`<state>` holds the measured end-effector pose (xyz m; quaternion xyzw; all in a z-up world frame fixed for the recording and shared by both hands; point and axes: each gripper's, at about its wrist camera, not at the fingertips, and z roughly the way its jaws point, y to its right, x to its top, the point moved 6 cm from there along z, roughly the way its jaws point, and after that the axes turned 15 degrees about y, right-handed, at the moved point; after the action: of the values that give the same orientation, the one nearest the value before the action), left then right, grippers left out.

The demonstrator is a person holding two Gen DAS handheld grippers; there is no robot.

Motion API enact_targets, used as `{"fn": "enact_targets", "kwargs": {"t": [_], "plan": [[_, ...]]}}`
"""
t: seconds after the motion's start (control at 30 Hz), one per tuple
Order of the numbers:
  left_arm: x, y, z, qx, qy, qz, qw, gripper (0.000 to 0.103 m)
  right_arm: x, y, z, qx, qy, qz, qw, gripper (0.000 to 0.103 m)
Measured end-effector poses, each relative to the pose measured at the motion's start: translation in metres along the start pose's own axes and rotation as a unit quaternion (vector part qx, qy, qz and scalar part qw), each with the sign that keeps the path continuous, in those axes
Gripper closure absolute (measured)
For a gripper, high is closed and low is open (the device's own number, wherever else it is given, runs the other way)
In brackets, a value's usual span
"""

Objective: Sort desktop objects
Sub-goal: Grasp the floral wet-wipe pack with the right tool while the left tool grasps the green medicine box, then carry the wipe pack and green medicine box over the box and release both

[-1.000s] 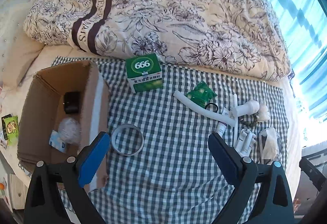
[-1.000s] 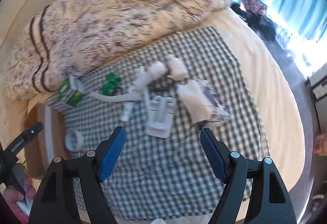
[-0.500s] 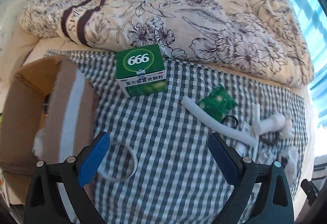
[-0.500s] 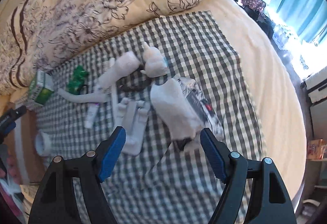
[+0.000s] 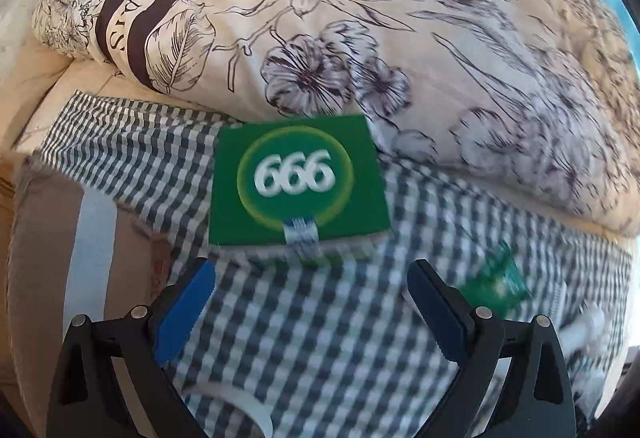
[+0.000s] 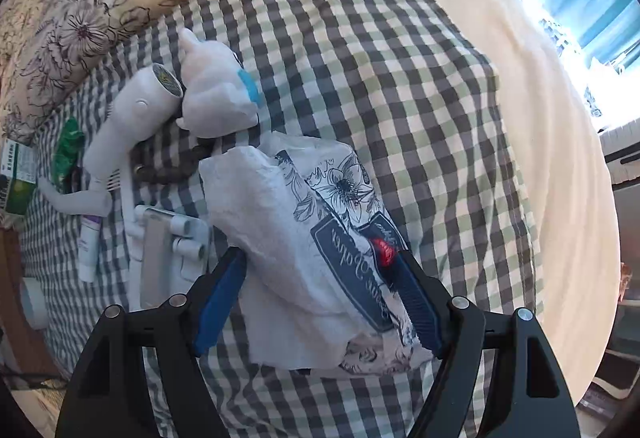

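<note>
Left hand-held gripper [image 5: 311,276]: jaws spread wide, nothing between them; it hangs over the checked cloth [image 5: 320,338] on the bed.

Green box marked "666" [image 5: 298,182]: lies flat on the cloth at 12 o'clock from the left hand-held gripper, just ahead of the fingertips, apart from them. Its far edge meets the floral duvet [image 5: 360,18].

Cardboard box [image 5: 60,258]: at 9 o'clock from the left hand-held gripper, a pale tape stripe down its flap.

Green sachet [image 5: 498,280]: blurred, at 3 o'clock, just beyond the right-side finger.

Tape roll [image 5: 256,414]: white ring, partly seen at 6 o'clock between the gripper's arms.

Right hand-held gripper [image 6: 320,274]: jaws wide apart, straddling the tissue pack [image 6: 320,238]; whether the pads touch it I cannot tell.

Tissue pack: soft floral wrapper with white tissue spilling out, lying lengthwise on the cloth between the fingers.

White plush toy [image 6: 216,90]: at 11 o'clock from the tissue pack, beside the white hair dryer [image 6: 132,118].

Dark bead bracelet [image 6: 172,168]: between the dryer and the tissue pack.

White phone stand [image 6: 168,242]: at 9 o'clock from the pack; a small white tube [image 6: 88,246] lies beyond it.
</note>
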<state>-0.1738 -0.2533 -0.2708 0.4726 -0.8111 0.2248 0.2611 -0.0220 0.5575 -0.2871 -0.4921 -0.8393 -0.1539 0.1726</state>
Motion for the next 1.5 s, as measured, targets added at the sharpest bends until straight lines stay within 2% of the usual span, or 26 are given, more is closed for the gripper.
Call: {"fn": "enact_targets", "kwargs": {"t": [0.27, 0.37, 0.57, 0.63, 0.77, 0.8, 0.83, 0.9, 1.07, 1.27, 1.37, 1.5], "plan": [[0.014, -0.016, 0.035, 0.048, -0.005, -0.001, 0.9988, 0.000, 0.003, 0.001, 0.016, -0.005, -0.005, -0.016, 1.000, 0.015], [0.013, -0.019, 0.050, 0.036, -0.018, -0.005, 0.9992, 0.000, 0.003, 0.002, 0.020, -0.004, -0.008, -0.019, 1.000, 0.012], [0.000, -0.017, 0.079, 0.016, -0.054, 0.029, 0.9980, 0.000, -0.002, 0.002, 0.027, -0.009, -0.014, -0.037, 0.999, 0.009], [-0.002, -0.017, 0.079, 0.014, -0.043, 0.038, 0.9983, 0.000, -0.003, 0.002, 0.026, -0.014, -0.014, -0.045, 0.999, 0.010], [-0.004, -0.014, 0.070, 0.019, -0.013, 0.063, 0.9977, 0.003, -0.006, 0.002, 0.018, -0.031, -0.005, -0.055, 0.998, 0.028], [-0.004, -0.013, 0.067, 0.021, -0.006, 0.069, 0.9974, 0.003, -0.007, 0.003, 0.014, -0.036, -0.002, -0.056, 0.998, 0.030], [-0.003, -0.012, 0.062, 0.021, 0.004, 0.074, 0.9971, 0.003, -0.008, 0.003, 0.009, -0.041, 0.001, -0.054, 0.998, 0.031], [0.000, -0.009, 0.050, 0.013, 0.016, 0.069, 0.9974, 0.003, -0.010, 0.004, 0.000, -0.045, 0.007, -0.052, 0.998, 0.047], [0.014, -0.003, 0.009, -0.003, 0.041, 0.065, 0.9970, 0.003, -0.012, 0.004, -0.033, -0.023, 0.019, -0.051, 0.998, 0.052], [0.022, 0.006, -0.062, -0.032, 0.066, 0.068, 0.9950, 0.003, -0.010, 0.000, -0.087, 0.007, 0.048, -0.058, 0.997, 0.052], [0.034, 0.001, -0.098, -0.043, 0.077, 0.073, 0.9934, 0.003, 0.009, -0.021, -0.107, 0.024, 0.059, -0.062, 0.996, 0.052], [0.028, -0.014, -0.165, -0.053, 0.079, 0.067, 0.9932, 0.003, 0.016, -0.053, -0.145, 0.060, 0.080, -0.077, 0.992, 0.052]]}}
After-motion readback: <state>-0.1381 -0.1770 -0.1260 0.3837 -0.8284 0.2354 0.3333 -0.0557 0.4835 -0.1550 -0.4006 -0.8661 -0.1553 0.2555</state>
